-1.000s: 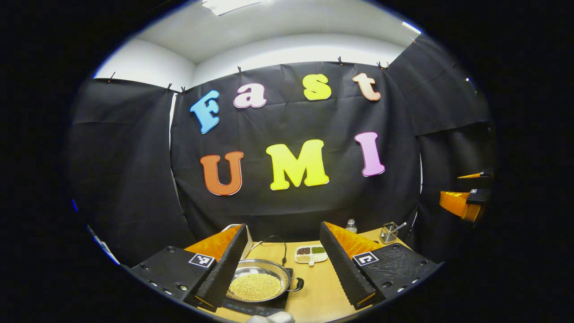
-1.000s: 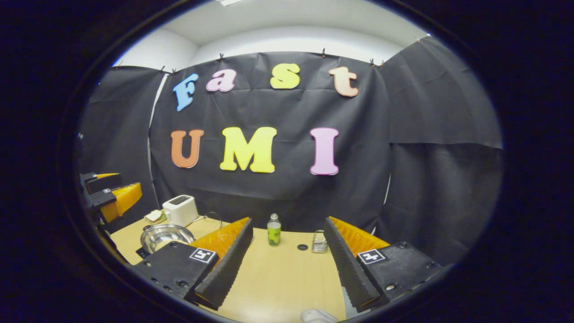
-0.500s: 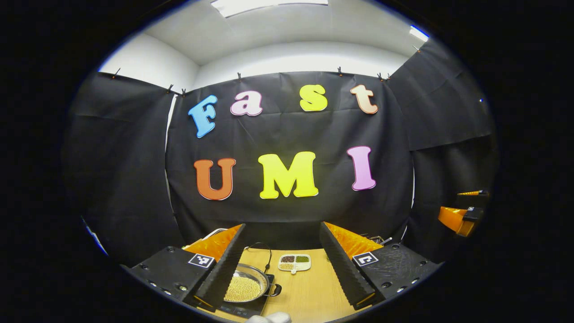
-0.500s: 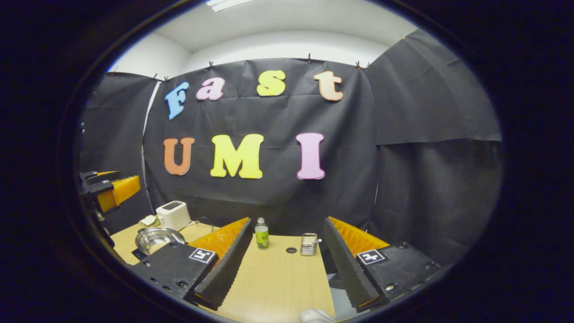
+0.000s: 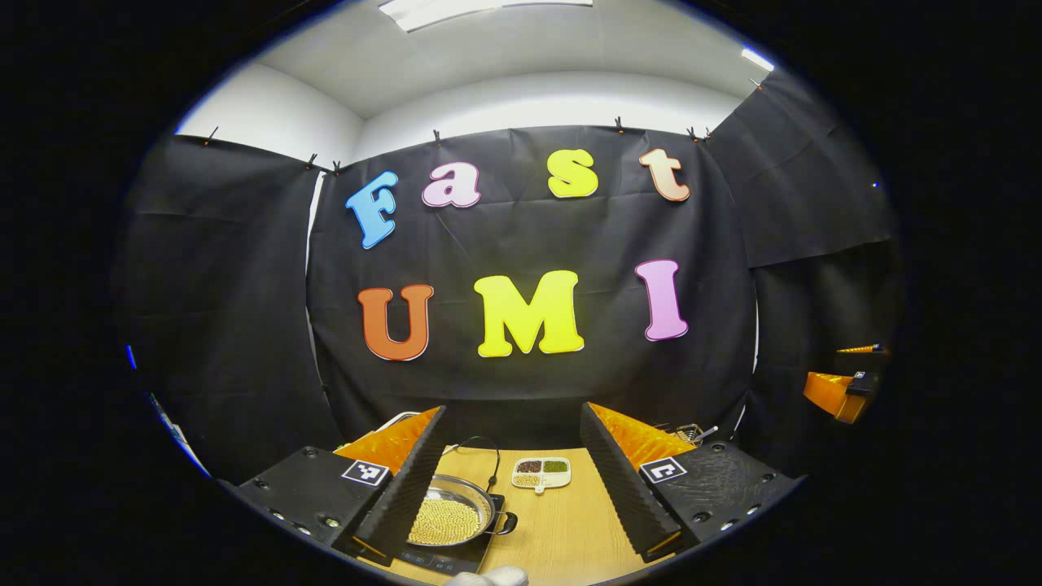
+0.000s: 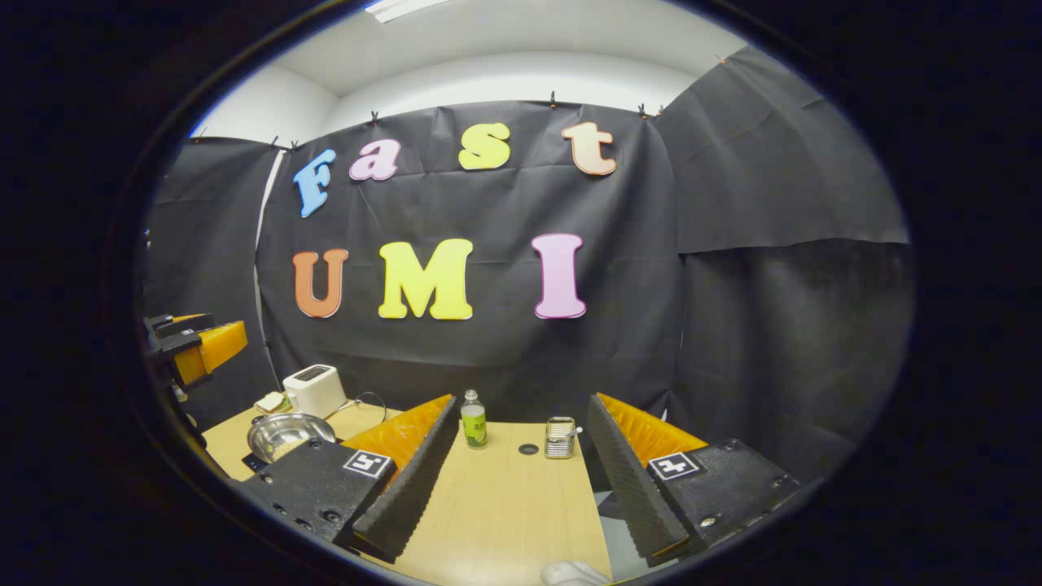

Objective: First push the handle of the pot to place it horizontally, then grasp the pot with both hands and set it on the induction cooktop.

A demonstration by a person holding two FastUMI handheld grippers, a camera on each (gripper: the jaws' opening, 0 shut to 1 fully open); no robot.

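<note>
1. My left hand-held gripper [image 5: 513,468] and right hand-held gripper [image 6: 513,464] both gape wide, holding nothing.
2. One pot [image 5: 452,514] of pale beans sits on the induction cooktop [image 5: 444,560], its handle [image 5: 506,522] pointing right.
3. Behind the pot: one divided dish [image 5: 541,473].
4. Right of the pot on the table [image 6: 505,513]: one bottle [image 6: 473,419], one wire holder [image 6: 559,437]; one toaster [image 6: 313,390] behind it.
5. Labels unreadable.

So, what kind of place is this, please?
Probably a mock kitchen in a recording booth: a pot of beans on an induction cooktop, a toaster, and a black cloth wall behind the wooden table.
</note>
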